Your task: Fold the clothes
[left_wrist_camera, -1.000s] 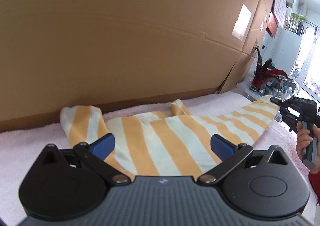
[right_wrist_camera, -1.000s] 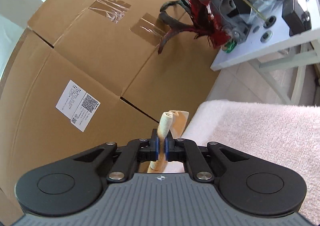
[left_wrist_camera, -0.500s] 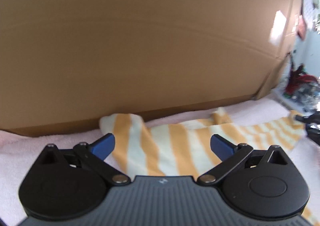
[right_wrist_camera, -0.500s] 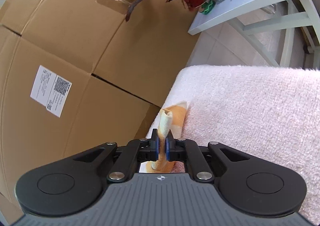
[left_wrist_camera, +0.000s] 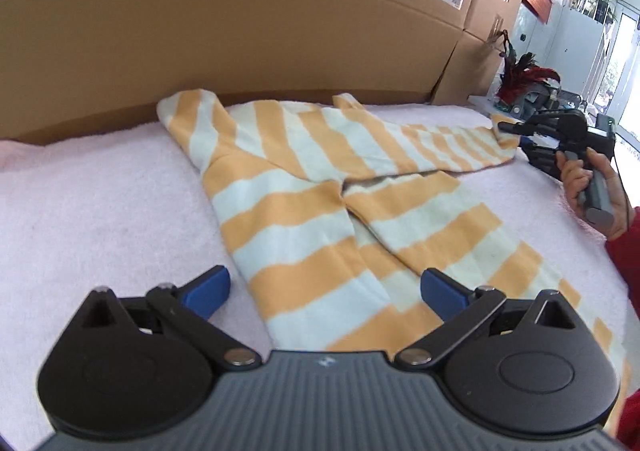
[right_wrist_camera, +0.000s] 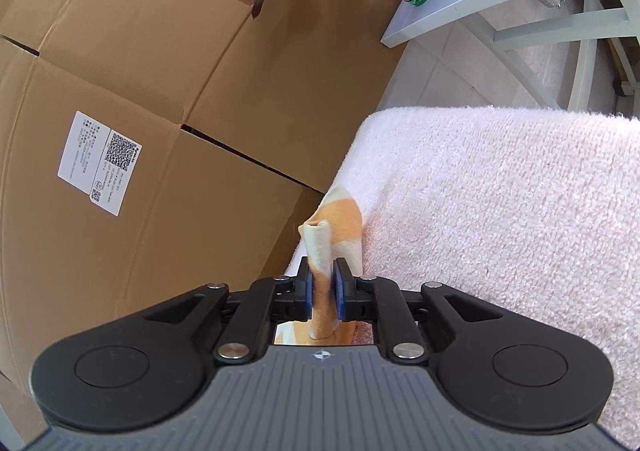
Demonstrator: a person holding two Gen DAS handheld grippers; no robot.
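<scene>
A striped garment (left_wrist_camera: pixel 320 219) is spread on the pink towel (left_wrist_camera: pixel 100 211), below the cardboard boxes (left_wrist_camera: pixel 280 11). The left gripper (left_wrist_camera: pixel 324 291) is held with jaws wide apart above the garment's near leg; nothing is gripped. The right gripper (right_wrist_camera: pixel 322 287) is seen at the towel's far corner, its jaws opening, with a rolled fold of garment hem (right_wrist_camera: pixel 318 247) between the pads.

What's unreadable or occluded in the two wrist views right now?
- Striped garment: in the left wrist view its near hem is hidden behind the left tongs.
- Cuff: in the right wrist view its lower part is hidden between the opening right tongs.
- Box label: print too small.
</scene>
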